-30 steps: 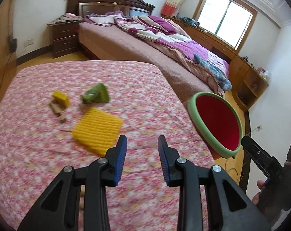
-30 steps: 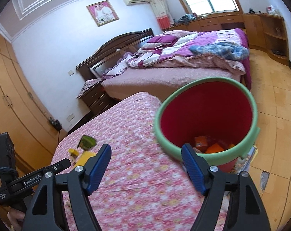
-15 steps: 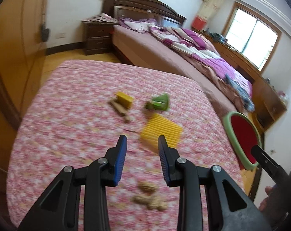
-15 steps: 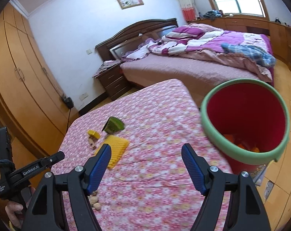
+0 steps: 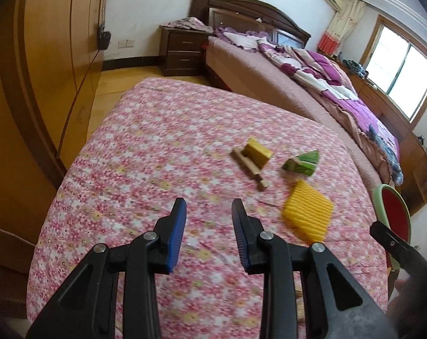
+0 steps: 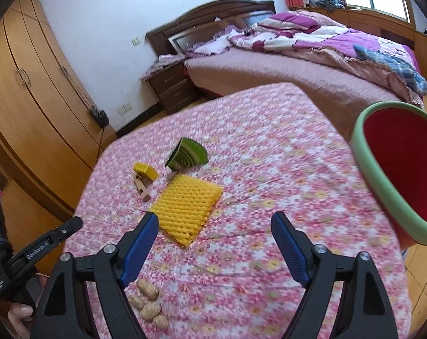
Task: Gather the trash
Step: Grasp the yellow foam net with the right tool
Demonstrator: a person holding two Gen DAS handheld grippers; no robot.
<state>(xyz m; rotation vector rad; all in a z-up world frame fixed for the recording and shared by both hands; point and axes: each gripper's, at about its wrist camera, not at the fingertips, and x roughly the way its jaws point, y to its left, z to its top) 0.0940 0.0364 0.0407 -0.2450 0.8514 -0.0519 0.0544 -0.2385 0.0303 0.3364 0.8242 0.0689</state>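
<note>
A bedroom with wooden wardrobes and an unmade bed [image 6: 312,56] lies behind a table [image 6: 269,141] covered in a pink flowered cloth. On that cloth the trash sits in a loose group: a yellow ridged foam net [image 6: 186,207] flat near the middle, a green folded wrapper [image 6: 188,155] just beyond it, a small yellow block [image 6: 145,171] touching some wooden sticks [image 6: 142,188], and a cluster of peanuts [image 6: 148,302] at the near edge. A red bin with a green rim [image 6: 382,186] stands off the table's right side. The right tongs [image 6: 214,237] are empty and their jaws are opening above the foam net; the left tongs [image 5: 209,231] are spread narrowly, holding nothing. The soft, thin net could fold or slip from a shallow pinch, or the pads could snag the cloth and drag it. The peanuts, small and round, could roll off the edge if nudged.
</note>
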